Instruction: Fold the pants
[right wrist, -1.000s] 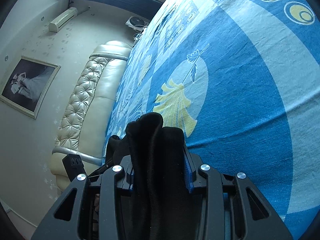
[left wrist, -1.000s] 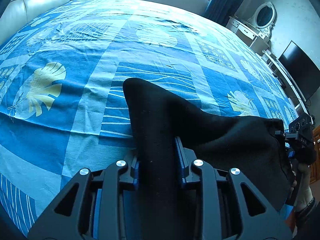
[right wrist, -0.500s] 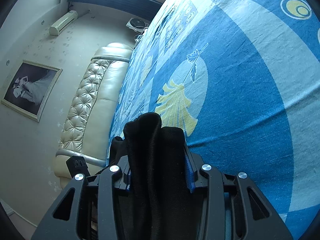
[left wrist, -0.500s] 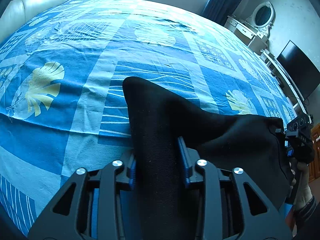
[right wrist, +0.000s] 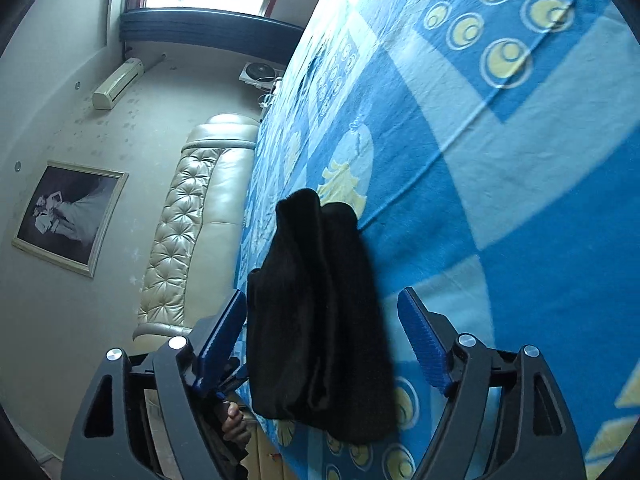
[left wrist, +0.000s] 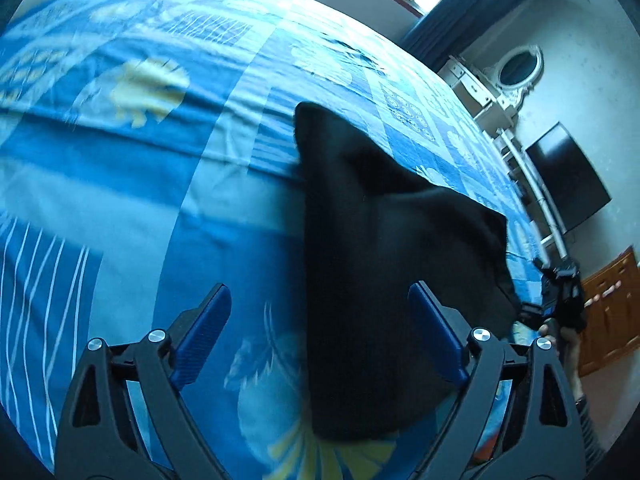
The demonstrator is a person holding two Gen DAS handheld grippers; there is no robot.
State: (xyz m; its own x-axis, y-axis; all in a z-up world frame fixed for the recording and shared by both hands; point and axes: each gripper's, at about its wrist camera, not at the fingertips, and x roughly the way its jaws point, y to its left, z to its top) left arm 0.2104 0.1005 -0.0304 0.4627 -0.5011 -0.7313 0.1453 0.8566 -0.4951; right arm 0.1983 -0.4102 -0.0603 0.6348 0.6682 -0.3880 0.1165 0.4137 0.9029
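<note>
a blue patterned bed sheet (left wrist: 120,208) is covering the bed, with a tufted headboard (right wrist: 188,236) behind. a second ago both grippers were clamping the black pants (left wrist: 380,248); now the left hand-held gripper (left wrist: 324,332) and right hand-held gripper (right wrist: 324,332) are opening wide, pads clear, leaving the folded pants lying on the sheet.

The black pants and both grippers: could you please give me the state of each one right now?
black pants: folded into a bundle, lying on the blue bedsheet, gripped by neither gripper.
left gripper: jaws opening, pads clear of the cloth, which lies between them.
right gripper: jaws opening, pads off the pants, which lie between them.
</note>
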